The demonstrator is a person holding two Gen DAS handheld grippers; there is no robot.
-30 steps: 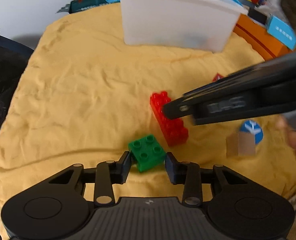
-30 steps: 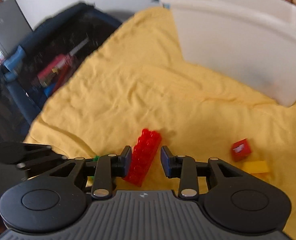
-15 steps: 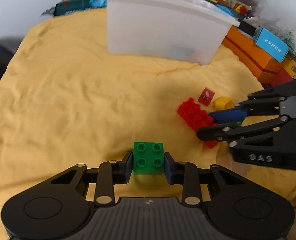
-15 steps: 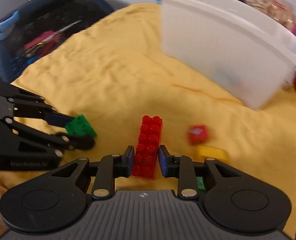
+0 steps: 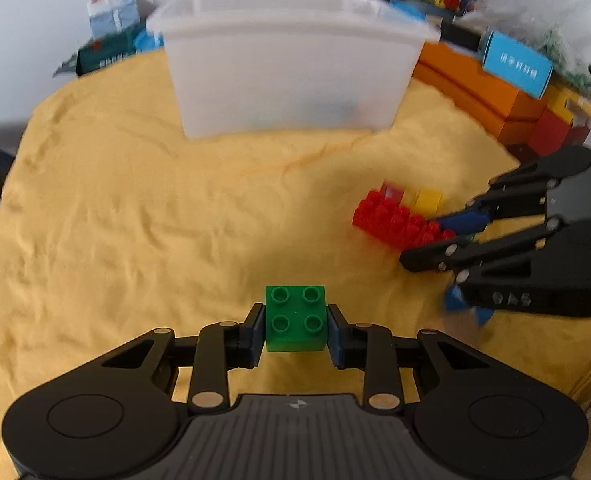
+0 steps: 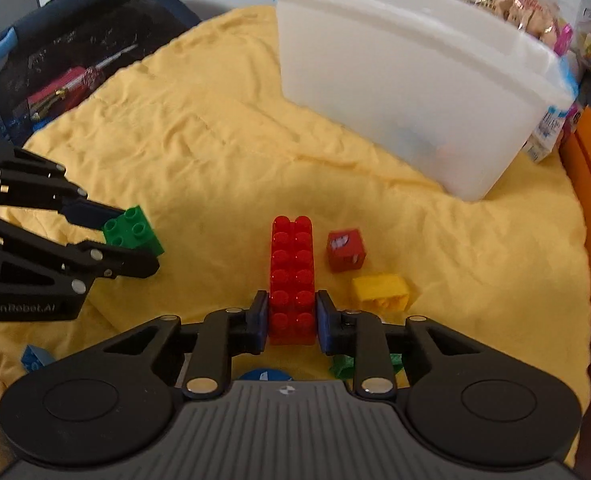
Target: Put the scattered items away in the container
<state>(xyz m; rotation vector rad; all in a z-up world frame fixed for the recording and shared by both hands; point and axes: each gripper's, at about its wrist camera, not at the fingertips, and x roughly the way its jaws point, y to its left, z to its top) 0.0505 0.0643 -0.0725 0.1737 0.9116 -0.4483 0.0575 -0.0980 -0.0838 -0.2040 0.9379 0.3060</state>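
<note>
the left tool [image 5: 295, 334] pinches a green four-stud brick [image 5: 295, 318] by its two sides, studs facing up, the blue pads pressed flat against it. in the right wrist view the same brick [image 6: 133, 232] sits between the left tool's fingers, just above the yellow cloth [image 5: 135, 220].

the right tool [image 6: 291, 322] is closing on the near end of a long red brick [image 6: 292, 276], its pads touching both long sides; the brick's far end points away toward the container. from the left wrist view the red brick [image 5: 395, 222] lies on the cloth at the right with the right tool [image 5: 435, 238] gripping its end.

just right of the red brick lie a small red cube [image 6: 345, 250] with a white mark on top and, nearer, a yellow block [image 6: 380, 292] on its side. a green piece [image 6: 343, 364] and a blue disc [image 6: 265, 374] show partly under the right tool; a blue piece [image 6: 35, 358] lies at the lower left.

the translucent white container [image 5: 291, 76] stands upright at the far side of the cloth, well apart from both bricks. orange boxes [image 5: 479, 96] stand to its right, and a dark bag [image 6: 67, 52] lies off the cloth's left edge.
</note>
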